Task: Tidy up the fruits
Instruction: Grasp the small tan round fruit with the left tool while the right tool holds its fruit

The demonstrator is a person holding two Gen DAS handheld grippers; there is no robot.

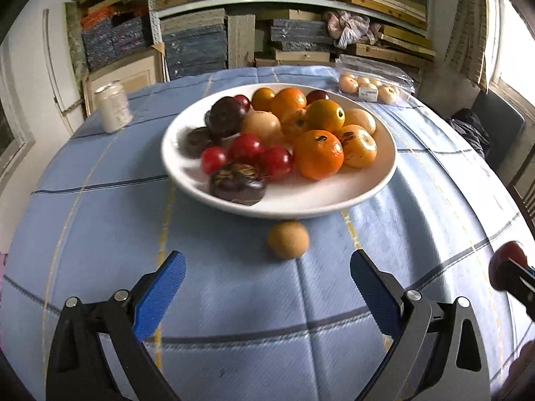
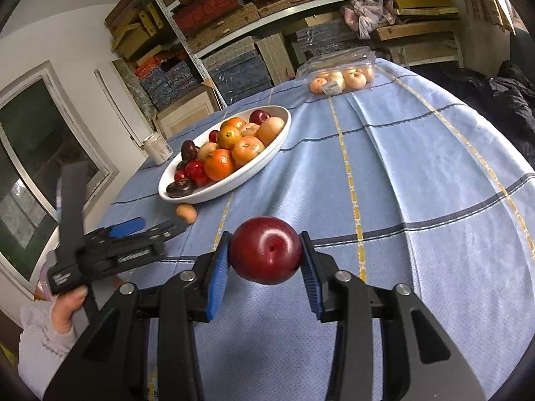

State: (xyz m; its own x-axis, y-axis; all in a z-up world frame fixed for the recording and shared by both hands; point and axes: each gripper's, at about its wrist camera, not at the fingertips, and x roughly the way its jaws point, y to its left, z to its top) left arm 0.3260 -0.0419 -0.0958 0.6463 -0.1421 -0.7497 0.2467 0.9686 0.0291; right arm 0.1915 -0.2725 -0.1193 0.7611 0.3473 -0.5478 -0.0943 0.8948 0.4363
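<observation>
Left wrist view: the left gripper (image 1: 267,269) hovers above a blue checked tablecloth (image 1: 100,234), its 2 blue-padded jaws spread wide with nothing between them. Just ahead lies a small tan round fruit (image 1: 288,239), loose on the cloth and close to the near rim of a white bowl (image 1: 334,205). The bowl is heaped with oranges, red plums, dark purple fruits and pale yellow ones. A can (image 1: 113,106) stands behind on the left, and a clear plastic pack of pale fruit (image 1: 371,83) behind on the right. To pick up the loose fruit well, the open jaws should come down on either side of it and close gently, since it may roll.

Right wrist view: the right gripper (image 2: 265,250) holds a dark red plum (image 2: 265,250), its 2 pads pressing on the sides, above the cloth and well apart from the bowl (image 2: 234,180). The plum probably belongs with the red fruit at the bowl's near end, so lower it slowly before letting go.
</observation>
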